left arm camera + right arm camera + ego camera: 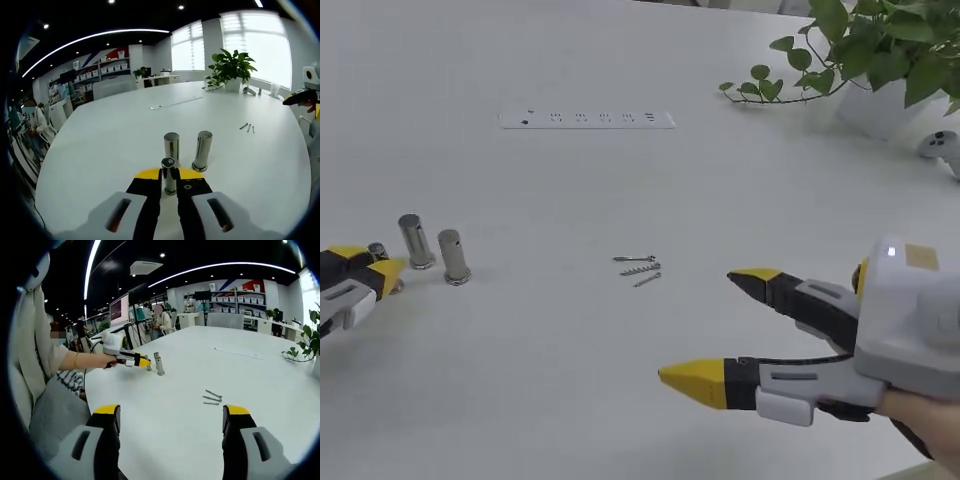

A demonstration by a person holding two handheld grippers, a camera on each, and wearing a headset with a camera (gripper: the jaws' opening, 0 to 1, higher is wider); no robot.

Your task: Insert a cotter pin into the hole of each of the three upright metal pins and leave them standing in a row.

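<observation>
While left gripper [170, 179] clamps one metal pin [168, 165], presumably to steady it, right gripper [696, 325] hangs wide, facing cotter pins [640, 270] at table [570, 400] centre.

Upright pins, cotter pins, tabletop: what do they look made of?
Upright pins: likely steel, polished; bright grey with mirror-like reflections. Cotter pins: probably thin metal wire, dull grey; too small to tell more. Tabletop: matte white, smooth, maybe laminate; faint soft shadows, no glare.

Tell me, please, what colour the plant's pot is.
The pot is white, clearest in the head view.
</observation>
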